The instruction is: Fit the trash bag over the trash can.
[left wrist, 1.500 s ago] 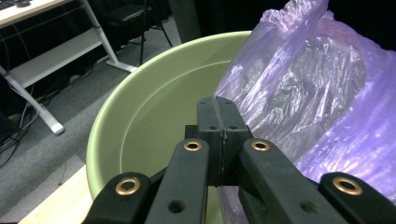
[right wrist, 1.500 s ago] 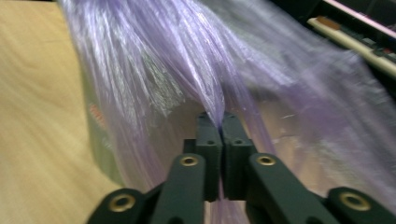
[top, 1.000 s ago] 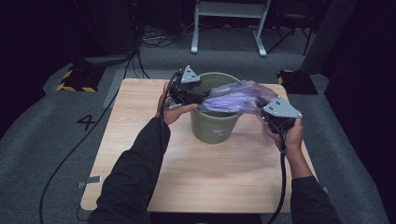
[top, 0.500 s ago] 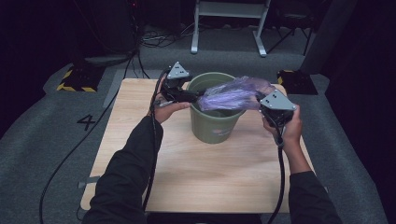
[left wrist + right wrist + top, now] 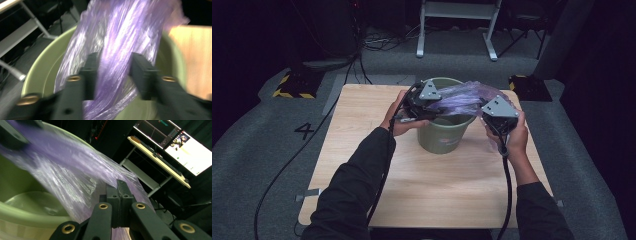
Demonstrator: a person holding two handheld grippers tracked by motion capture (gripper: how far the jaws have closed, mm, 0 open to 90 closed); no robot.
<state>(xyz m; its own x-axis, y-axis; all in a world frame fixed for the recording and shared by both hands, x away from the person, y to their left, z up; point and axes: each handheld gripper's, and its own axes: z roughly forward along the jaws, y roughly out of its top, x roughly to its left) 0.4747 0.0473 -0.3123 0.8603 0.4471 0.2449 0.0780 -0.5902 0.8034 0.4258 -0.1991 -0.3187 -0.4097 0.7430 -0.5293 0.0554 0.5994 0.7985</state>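
Observation:
A green bucket (image 5: 444, 135) stands on the wooden table (image 5: 362, 150). A crumpled purple plastic bag (image 5: 462, 97) stretches across its mouth. At the bucket's left rim is my left gripper (image 5: 436, 107); its jaws have just been closing, and in the left gripper view they still stand apart (image 5: 113, 65) with a band of the bag (image 5: 117, 32) running between them over the bucket (image 5: 42, 72). My right gripper (image 5: 488, 120), at the right rim, is shut (image 5: 119, 187) on the bag's other end (image 5: 70, 170), above the bucket's inside (image 5: 25, 202).
Behind the table stand white metal frame legs (image 5: 457, 30), a yellow-and-black striped block (image 5: 294, 85) and a dark box (image 5: 529, 87). Cables trail over the grey floor, which bears a painted 4 (image 5: 305, 130). A lit monitor (image 5: 190, 152) sits on a desk.
My left gripper swung out to the left of the bucket, then came back right over its rim onto the bag. The right gripper has stayed put, still holding the bag.

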